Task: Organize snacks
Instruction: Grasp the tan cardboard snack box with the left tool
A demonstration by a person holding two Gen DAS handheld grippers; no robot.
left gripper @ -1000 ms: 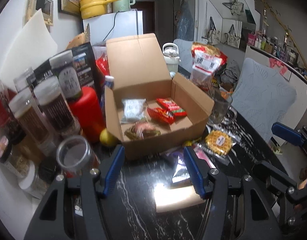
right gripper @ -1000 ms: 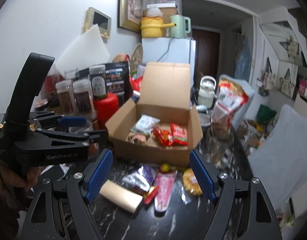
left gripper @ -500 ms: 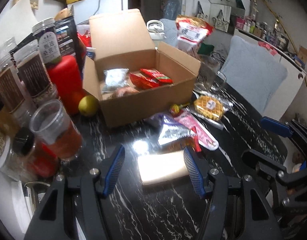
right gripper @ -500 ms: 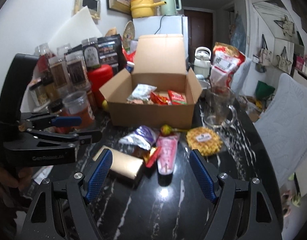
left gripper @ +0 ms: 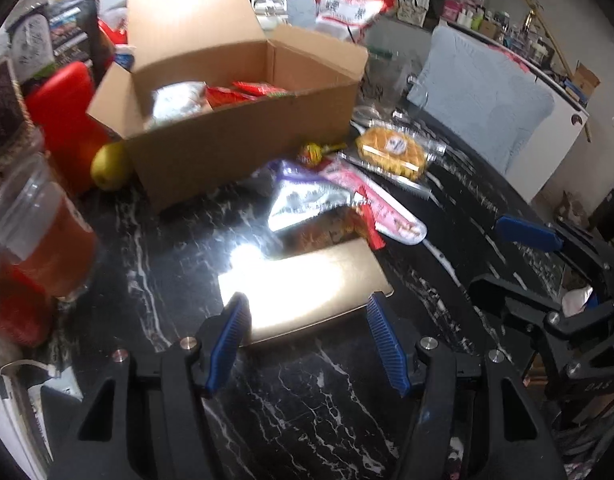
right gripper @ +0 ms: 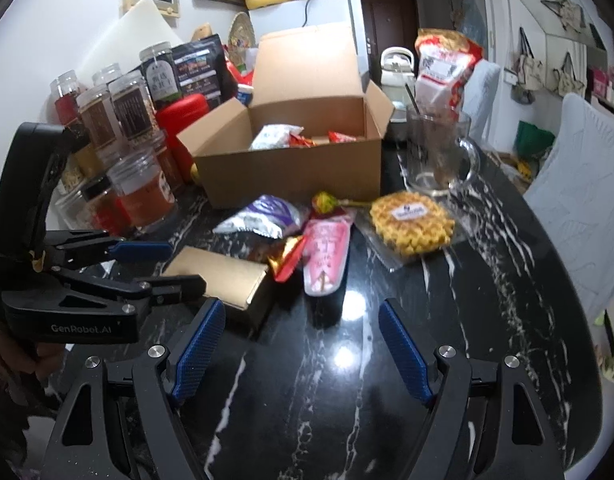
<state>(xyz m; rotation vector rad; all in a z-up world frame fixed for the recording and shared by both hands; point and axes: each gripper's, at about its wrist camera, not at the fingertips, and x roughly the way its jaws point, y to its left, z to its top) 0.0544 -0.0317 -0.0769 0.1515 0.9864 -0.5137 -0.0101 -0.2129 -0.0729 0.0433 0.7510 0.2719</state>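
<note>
Snacks [right gripper: 325,246] in shiny mixed wrappers lie before the cardboard box [right gripper: 291,172].

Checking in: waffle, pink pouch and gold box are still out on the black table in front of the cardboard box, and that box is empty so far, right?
Not empty. The right wrist view shows the cardboard box already holding a white packet and red packets. The waffle, pink pouch and gold box are indeed on the table.

A: The cardboard box [left gripper: 243,148] front wall hides most of the snacks inside!
B: And glare washes out the gold packet [left gripper: 307,284]; jar labels [right gripper: 131,112] are too blurred to read.
</note>
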